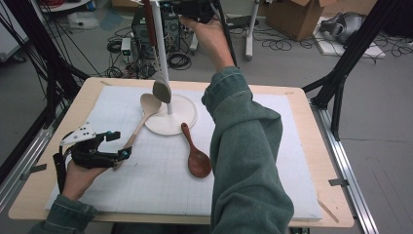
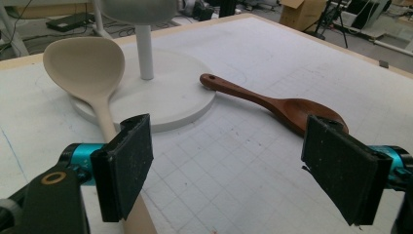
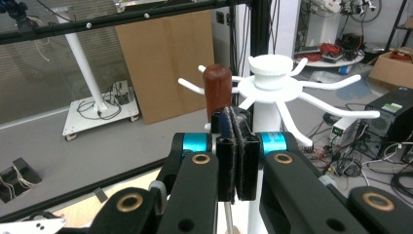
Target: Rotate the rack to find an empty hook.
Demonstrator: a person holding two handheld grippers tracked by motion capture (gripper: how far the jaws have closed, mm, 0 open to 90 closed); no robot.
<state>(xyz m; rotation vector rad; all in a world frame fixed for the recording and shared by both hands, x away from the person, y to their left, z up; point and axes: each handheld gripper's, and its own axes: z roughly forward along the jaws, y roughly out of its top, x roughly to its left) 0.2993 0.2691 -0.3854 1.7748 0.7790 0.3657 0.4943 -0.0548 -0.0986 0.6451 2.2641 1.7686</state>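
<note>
Lab room, cables and boxes on the floor behind; wooden tabletop (image 1: 311, 146) with a white gridded mat (image 1: 160, 180) on it.

White rack: round base (image 1: 182, 114) at the far middle of the mat, post (image 1: 162, 53) rising from it, radial pegs (image 3: 336, 113) at the top, seen in the right gripper view.

Right tool (image 3: 236, 146) raised high by the top of the post, jaws clenched on a thin metal shaft (image 3: 227, 219) of a utensil with a dark red-brown handle (image 3: 217, 90). Handle end sticks up above the jaws, just beside the pegs; can't tell if it touches one. The utensil's grey spoon bowl (image 1: 161, 90) hangs down next to the post, above the base.

Left tool (image 1: 119, 145) low at the near left of the mat, jaws spread wide and released, nothing pressed between the pads (image 2: 127, 161). Pale wooden spoon (image 2: 90, 73): bowl resting on the left edge of the base, handle running toward the near left and passing under the left tool, by its left pad.

Dark brown wooden spoon (image 1: 195, 153) flat on the mat just right of the base, handle tip at the base edge, bowl toward the near side. Neither tool is on it.
</note>
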